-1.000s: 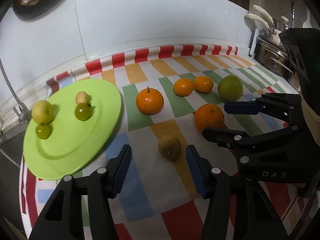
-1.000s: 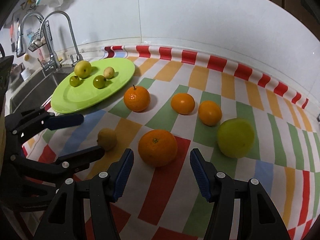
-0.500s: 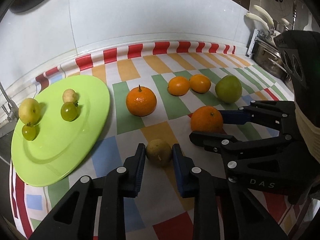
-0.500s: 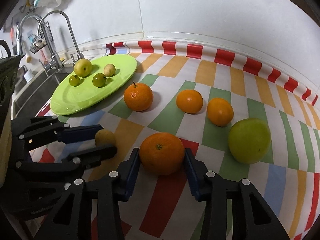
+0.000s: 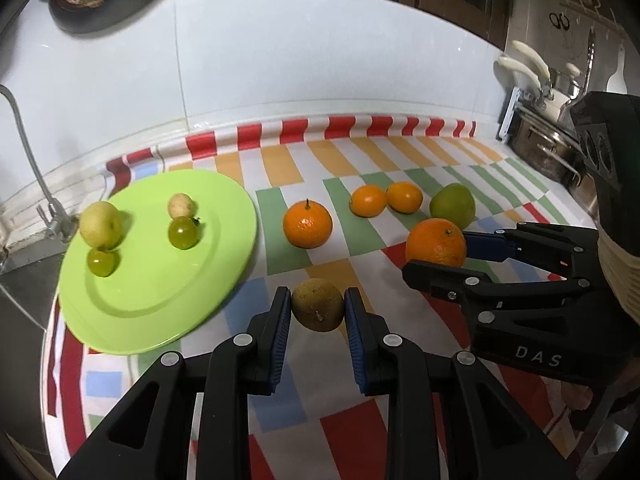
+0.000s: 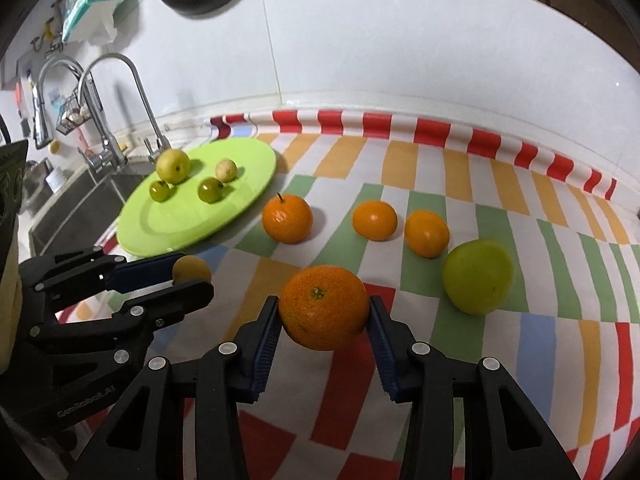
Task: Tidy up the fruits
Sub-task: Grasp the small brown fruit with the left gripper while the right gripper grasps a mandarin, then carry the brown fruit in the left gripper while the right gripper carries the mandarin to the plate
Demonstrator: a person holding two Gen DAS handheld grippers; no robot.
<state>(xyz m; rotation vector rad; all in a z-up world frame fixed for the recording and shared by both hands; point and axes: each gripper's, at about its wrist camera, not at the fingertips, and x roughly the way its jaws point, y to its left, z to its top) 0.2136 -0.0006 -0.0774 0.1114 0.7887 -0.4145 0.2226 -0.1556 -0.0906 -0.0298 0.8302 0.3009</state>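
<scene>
A small brownish-yellow round fruit (image 5: 318, 305) sat low at frame centre, pinched in the left tongs (image 5: 316, 312). The right tongs (image 6: 323, 320), just closed, gripped a large orange (image 6: 323, 307). Upper left on the checked tabletop (image 6: 540, 340) lay a lime-green plate (image 5: 160, 300).

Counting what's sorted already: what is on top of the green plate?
Four small fruits sit on the green plate: two green, two yellowish. Nothing covers them; their undersides are hidden.
</scene>
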